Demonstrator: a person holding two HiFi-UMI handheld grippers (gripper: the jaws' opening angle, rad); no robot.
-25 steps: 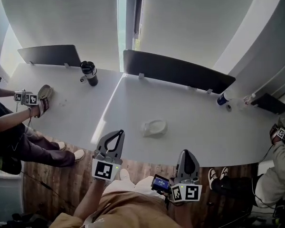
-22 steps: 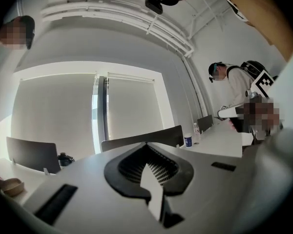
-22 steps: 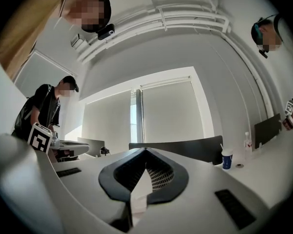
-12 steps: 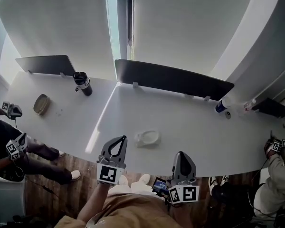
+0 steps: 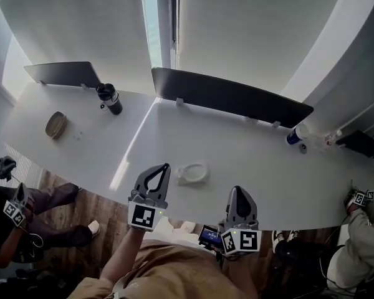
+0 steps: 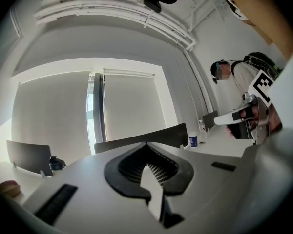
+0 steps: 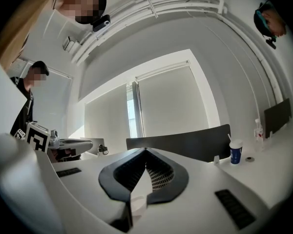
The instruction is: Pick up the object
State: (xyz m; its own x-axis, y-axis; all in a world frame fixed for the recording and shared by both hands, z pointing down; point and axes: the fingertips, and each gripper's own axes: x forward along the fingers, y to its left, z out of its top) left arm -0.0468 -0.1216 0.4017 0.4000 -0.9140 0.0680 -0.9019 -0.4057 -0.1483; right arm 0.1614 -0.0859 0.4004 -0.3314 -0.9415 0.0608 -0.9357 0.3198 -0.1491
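Note:
The object is a small white round thing lying on the white table near its front edge. My left gripper is just to its left, level over the table edge, shut and empty; its jaws meet at the tip in the left gripper view. My right gripper is lower right of the object, also over the front edge, shut with nothing in it. In the right gripper view its jaws are closed on each other.
Dark divider panels stand along the table's back. A black bottle and a brown round thing are on the left, a blue cup on the right. Other people with grippers are at the left and right.
Both my grippers have moved forward over the table's front edge, the left one closer to the white object. The person on the left has drawn back, leaving the brown thing on the table.

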